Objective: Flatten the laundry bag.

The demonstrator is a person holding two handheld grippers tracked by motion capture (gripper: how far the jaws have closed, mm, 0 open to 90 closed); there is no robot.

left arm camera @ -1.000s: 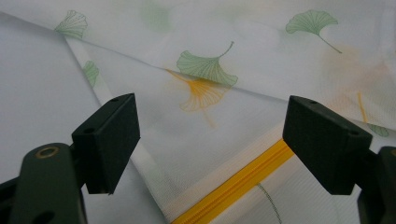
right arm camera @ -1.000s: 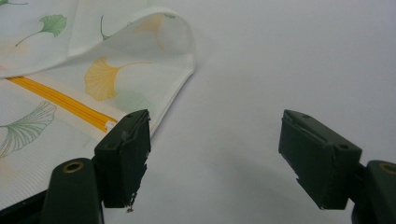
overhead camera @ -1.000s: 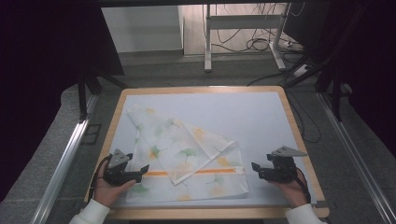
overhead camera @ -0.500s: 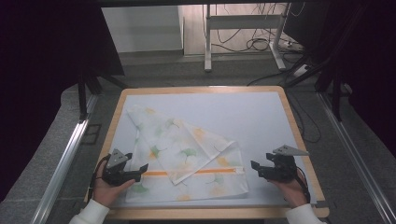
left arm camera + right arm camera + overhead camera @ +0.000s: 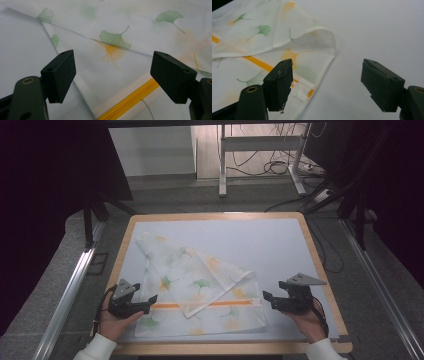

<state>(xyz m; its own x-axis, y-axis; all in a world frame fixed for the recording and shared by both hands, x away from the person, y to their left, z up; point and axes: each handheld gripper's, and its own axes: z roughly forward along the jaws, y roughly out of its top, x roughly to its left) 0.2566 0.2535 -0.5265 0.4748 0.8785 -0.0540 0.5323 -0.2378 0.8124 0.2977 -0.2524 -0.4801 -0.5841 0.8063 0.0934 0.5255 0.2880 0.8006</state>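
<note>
Two empty claws, jaws spread wide, flank a ginkgo-print mesh bag [image 5: 200, 290] at the table's [image 5: 280, 240] six o'clock, the left claw [image 5: 150, 301] at the bag's nine o'clock and the right claw [image 5: 266, 298] at three, seemingly placed to pinch both zipper [image 5: 210, 304] ends for folding.

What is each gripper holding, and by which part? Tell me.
Nothing is held. The left gripper is open above the cloth bag near its orange zip; the right gripper is open at the bag's corner, fingers apart.
</note>
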